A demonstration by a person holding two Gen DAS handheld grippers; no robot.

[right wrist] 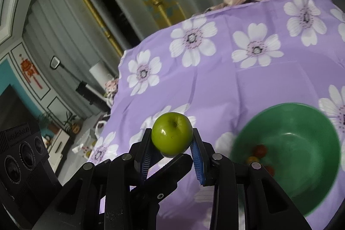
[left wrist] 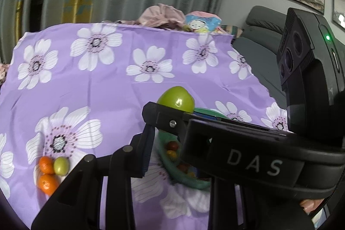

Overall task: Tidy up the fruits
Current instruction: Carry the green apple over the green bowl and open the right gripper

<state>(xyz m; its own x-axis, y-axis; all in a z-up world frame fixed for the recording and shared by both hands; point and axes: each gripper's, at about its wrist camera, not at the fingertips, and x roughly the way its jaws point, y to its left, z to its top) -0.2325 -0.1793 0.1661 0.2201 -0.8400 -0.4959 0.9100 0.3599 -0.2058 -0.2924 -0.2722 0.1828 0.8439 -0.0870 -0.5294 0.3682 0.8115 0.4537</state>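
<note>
The bench is covered by a purple cloth printed with white flowers, and every item of the task lies on it. The largest item is the green bowl, at the near right in the right wrist view; it already contains several small red and orange fruits, too small to name. The right tool holds the green apple pinched between its two blue-padded fingers, raised above the cloth and to the left of the bowl, not yet over its rim. In the left wrist view the right tool crosses the frame and hides most of the left tool; only one finger of the left tool shows, so its state cannot be determined. Two mandarins and a small green fruit lie touching in a cluster at the near left of the cloth, well apart from the bowl. Hazards from this point: the apple is round and glossy and is gripped low on its body, so a tilt or jolt of the tool may let it roll out and off the bench. A release made before the apple is over the bowl may land it on the rim. The two tools are close and may collide.
</note>
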